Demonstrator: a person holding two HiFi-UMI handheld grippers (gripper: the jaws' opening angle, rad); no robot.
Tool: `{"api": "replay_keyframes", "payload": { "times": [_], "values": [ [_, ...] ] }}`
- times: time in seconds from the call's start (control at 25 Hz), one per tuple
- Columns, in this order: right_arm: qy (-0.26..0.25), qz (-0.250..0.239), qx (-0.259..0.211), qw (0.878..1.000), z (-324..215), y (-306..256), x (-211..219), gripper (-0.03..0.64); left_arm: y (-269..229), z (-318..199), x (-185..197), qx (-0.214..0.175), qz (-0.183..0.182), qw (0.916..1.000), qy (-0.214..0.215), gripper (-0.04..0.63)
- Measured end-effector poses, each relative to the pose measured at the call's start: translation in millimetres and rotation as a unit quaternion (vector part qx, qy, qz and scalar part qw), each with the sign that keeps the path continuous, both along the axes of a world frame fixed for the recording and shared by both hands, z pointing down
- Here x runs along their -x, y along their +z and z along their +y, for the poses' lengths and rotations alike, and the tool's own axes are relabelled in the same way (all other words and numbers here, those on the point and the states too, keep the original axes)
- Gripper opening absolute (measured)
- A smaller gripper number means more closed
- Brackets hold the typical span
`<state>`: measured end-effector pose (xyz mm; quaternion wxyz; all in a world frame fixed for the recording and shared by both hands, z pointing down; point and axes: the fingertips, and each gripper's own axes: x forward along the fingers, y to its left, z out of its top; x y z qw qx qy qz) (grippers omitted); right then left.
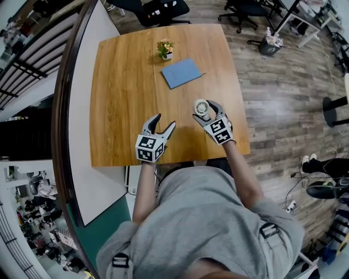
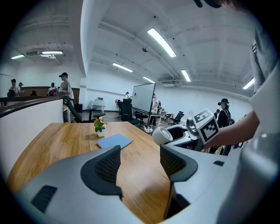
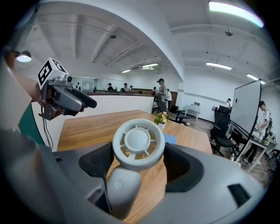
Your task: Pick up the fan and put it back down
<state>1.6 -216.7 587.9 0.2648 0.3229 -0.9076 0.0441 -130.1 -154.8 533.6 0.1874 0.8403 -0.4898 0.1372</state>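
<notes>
A small white handheld fan (image 1: 201, 107) with a round grille head stands between the jaws of my right gripper (image 1: 205, 107) near the table's front right. In the right gripper view the fan (image 3: 138, 143) fills the gap, both pads press its ring, and its handle hangs down toward me. Whether its base touches the wood I cannot tell. My left gripper (image 1: 166, 121) hovers at the front middle of the wooden table (image 1: 122, 87), jaws apart and empty. From the left gripper (image 2: 140, 158) view the fan (image 2: 162, 135) and the right gripper show to the right.
A small potted plant (image 1: 165, 49) and a blue notebook (image 1: 181, 72) lie further back on the table. Office chairs (image 1: 163, 10) stand beyond the far edge. A white curved partition (image 1: 82, 92) runs along the left side. People stand in the distant office.
</notes>
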Motion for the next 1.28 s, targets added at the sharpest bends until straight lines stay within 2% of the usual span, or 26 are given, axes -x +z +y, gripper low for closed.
{"api": "replay_keyframes", "payload": {
  "times": [1.28],
  "values": [
    [0.009, -0.014, -0.010, 1.000, -8, -13, -5, 0.362, -7, -6, -2, -0.010, -0.006, 0.9999, 0.009, 0.295]
  ]
}}
